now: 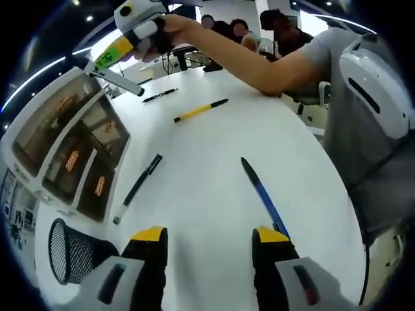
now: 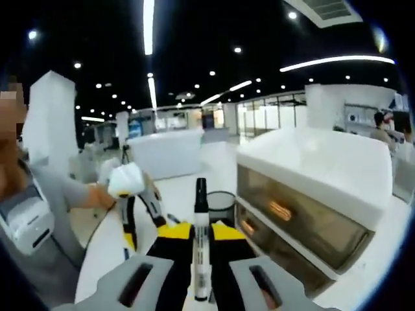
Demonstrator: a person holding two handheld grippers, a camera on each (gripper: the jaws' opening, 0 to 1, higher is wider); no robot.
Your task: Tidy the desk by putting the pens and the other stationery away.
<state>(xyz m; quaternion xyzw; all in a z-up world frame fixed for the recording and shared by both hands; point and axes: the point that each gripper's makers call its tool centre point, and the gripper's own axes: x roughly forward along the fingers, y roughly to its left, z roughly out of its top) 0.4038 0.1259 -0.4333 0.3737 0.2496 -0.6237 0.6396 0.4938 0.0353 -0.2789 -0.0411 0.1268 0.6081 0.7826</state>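
Observation:
My left gripper (image 1: 209, 238) hovers open over the white desk (image 1: 214, 149), nothing between its yellow-tipped jaws. Just ahead lie a blue pen (image 1: 262, 193) on the right and a black pen (image 1: 137, 188) on the left. Farther off are a yellow-and-black pen (image 1: 200, 111) and a small black pen (image 1: 159, 96). My right gripper (image 1: 117, 52), held in a person's hand, is raised above the drawer unit (image 1: 65, 142) with a marker (image 1: 120, 80) in it. In the right gripper view, that gripper (image 2: 201, 230) is shut on the white, black-capped marker (image 2: 201, 240), above the mesh pen cup (image 2: 222, 206).
A black mesh pen cup (image 1: 68, 249) stands beside the drawer unit, whose smoky drawers (image 2: 298, 217) hold orange clips. The left gripper (image 2: 133, 207) shows in the right gripper view, with the person's arm (image 1: 259, 58) across the desk's far side. Other people sit behind.

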